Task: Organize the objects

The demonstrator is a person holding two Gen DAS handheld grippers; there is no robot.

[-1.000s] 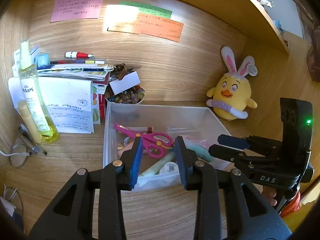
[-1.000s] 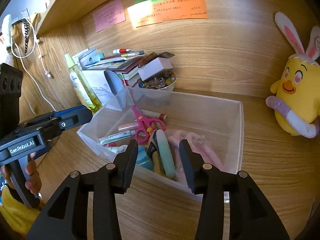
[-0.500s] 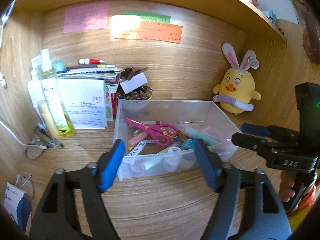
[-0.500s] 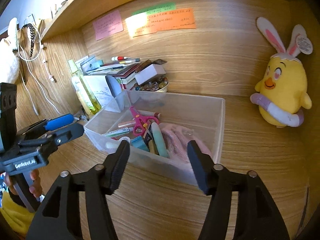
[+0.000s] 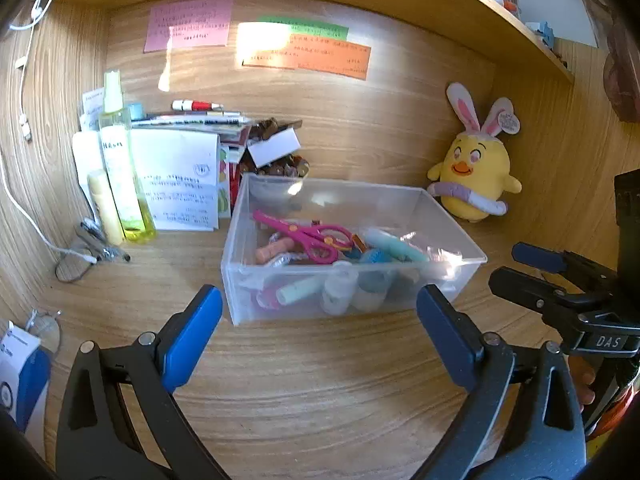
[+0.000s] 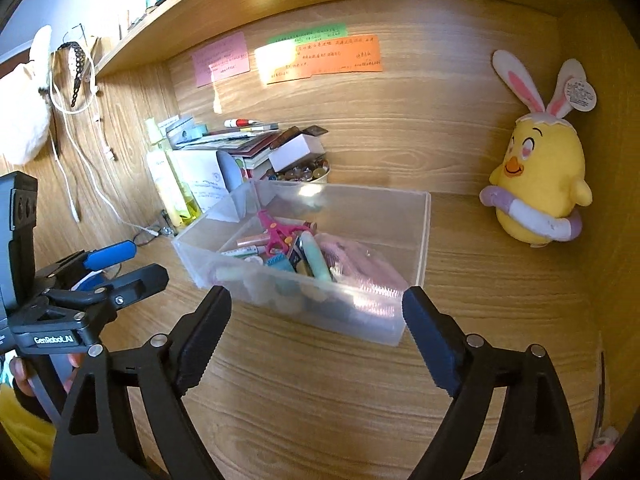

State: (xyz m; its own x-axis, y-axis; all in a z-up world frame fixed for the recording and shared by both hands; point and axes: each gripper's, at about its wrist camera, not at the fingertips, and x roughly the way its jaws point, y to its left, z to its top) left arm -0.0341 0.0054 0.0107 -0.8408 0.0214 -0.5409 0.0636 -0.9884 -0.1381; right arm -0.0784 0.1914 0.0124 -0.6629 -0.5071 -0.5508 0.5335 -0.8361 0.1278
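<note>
A clear plastic bin (image 5: 248,216) (image 6: 420,240) stands on the wooden desk and holds pink scissors (image 5: 308,236) (image 6: 276,234), pens, tubes and other small items. My left gripper (image 5: 320,316) hovers just short of the bin's near wall, its blue-padded jaws still opening and nothing between them. My right gripper (image 6: 316,312) hangs in front of the bin's near right corner, jaws also opening and empty. Each gripper shows at the edge of the other's view, held by a hand.
A yellow bunny-eared chick plush (image 5: 474,176) (image 6: 536,184) sits at the back right. Left of the bin stand a spray bottle (image 5: 120,168), papers, stacked books and a bowl of beads (image 6: 304,172). Cables (image 5: 24,200) lie at the far left. A shelf overhangs.
Both grippers have drawn back from the bin and their jaws have spread from nearly shut to wide. The bin now lies farther ahead in both views.
</note>
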